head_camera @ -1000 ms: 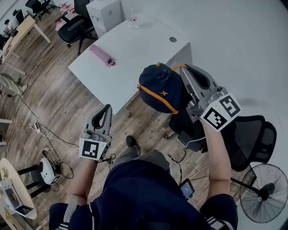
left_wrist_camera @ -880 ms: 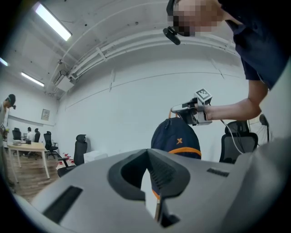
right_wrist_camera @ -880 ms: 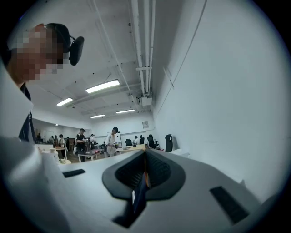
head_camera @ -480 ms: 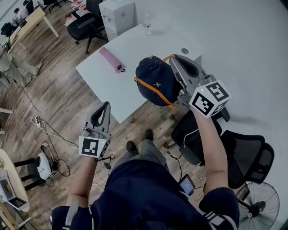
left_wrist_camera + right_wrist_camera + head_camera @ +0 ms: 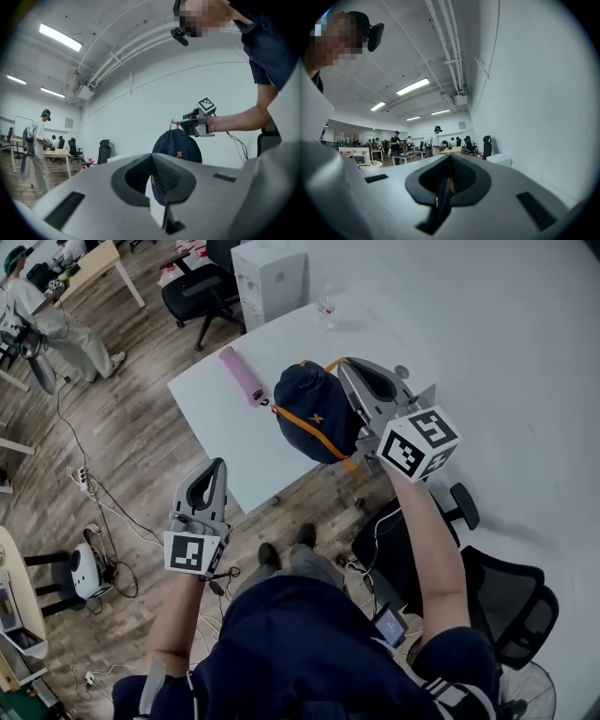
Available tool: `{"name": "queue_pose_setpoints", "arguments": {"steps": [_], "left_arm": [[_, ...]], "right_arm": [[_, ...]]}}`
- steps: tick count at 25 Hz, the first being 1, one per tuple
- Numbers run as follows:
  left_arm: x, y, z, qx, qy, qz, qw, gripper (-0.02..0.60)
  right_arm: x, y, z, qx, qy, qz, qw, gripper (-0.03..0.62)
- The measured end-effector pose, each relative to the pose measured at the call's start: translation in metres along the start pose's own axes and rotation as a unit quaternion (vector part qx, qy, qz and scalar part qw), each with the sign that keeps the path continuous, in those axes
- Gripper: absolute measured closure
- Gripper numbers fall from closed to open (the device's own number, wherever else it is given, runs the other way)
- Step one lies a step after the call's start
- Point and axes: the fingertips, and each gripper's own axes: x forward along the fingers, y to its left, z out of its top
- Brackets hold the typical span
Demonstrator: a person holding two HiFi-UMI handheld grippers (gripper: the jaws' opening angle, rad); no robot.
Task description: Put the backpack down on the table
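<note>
while the backpack (image 5: 314, 413) hangs in the air, the job is only part done: it's up and over the near half of the table (image 5: 230, 442), but i'd say it hasn't touched down yet. right gripper (image 5: 342, 363) is clamped tight on the top strap (image 5: 443, 197), a thin dark band with an orange edge pinched between the ribbed pads. left gripper (image 5: 218, 465) is held off the table, over the wood floor (image 5: 141, 456), jaws together, nothing in them. what's left, as i read it: lower the pack onto the bare white top and let go. there looks to be room, with a pink tube (image 5: 242, 376) lying just to its left and a small bottle (image 5: 326, 307) at the far edge. the pack is soft navy cloth, rounded and slumped, orange piping along its curve, a small orange x on the front. table top is smooth, flat, white. both grippers are hard grey plastic, each carrying a black-and-white marker cube.
</note>
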Motion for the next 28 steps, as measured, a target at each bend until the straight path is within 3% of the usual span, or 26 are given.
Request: {"name": "queue_pose_setpoints", "arguments": {"steps": [12, 21, 28], "left_arm": [[0.018, 0.019, -0.006, 0.007, 0.013, 0.038, 0.9992, 0.577], [0.036, 0.018, -0.008, 0.008, 0.019, 0.033, 0.9992, 0.577], [0.049, 0.016, -0.006, 0.009, 0.019, 0.028, 0.9994, 0.577]], "right_arm": [[0.04, -0.041, -0.042, -0.009, 0.015, -0.007, 1.0, 0.599], [0.05, -0.054, -0.045, -0.07, 0.004, -0.013, 0.997, 0.597], [0.05, -0.075, -0.046, -0.089, -0.002, -0.043, 0.995, 0.597]]}}
